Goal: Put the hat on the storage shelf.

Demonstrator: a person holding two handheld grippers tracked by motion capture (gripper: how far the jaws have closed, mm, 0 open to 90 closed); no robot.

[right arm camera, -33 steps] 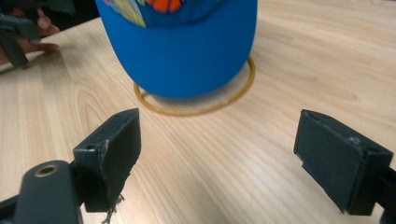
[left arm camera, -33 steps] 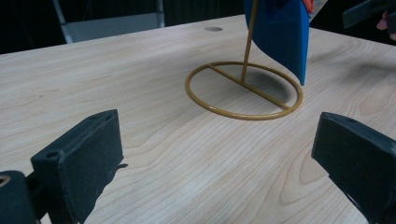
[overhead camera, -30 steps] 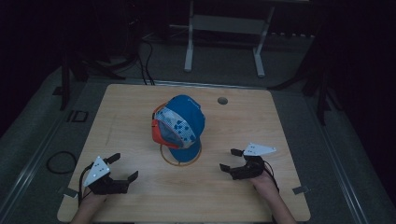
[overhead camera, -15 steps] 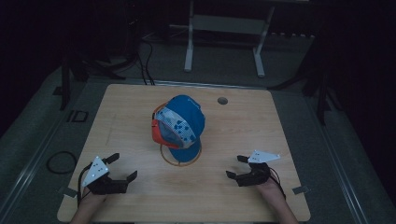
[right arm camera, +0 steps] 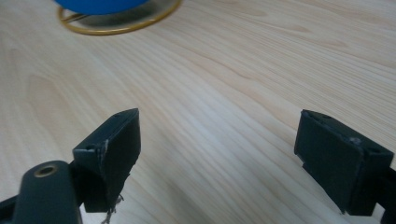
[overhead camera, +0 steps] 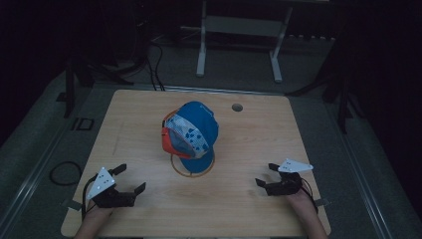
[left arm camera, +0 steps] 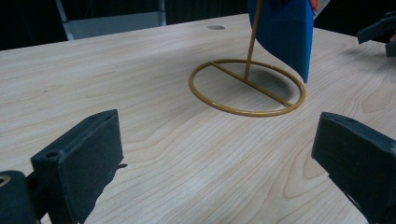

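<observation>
At mid-tabletop [overhead camera: 259,134], a blue cap [overhead camera: 195,130] is sitting atop a gold wire stand [overhead camera: 193,168], while the left gripper [overhead camera: 128,180] and right gripper [overhead camera: 264,175] are resting near the front edge, well apart from it on either side, each with jaws spread wide and holding nothing.

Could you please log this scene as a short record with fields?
surface: wooden table
cap: blue cap with an orange part, hung on the stand, mid-table
stand: gold wire stand, ring base flat on the table, thin upright rod
left gripper: open, near the table's front left, apart from the cap
right gripper: open, near the front right, apart from the cap
held: nothing in either gripper
other: round hole in the table behind the cap
</observation>
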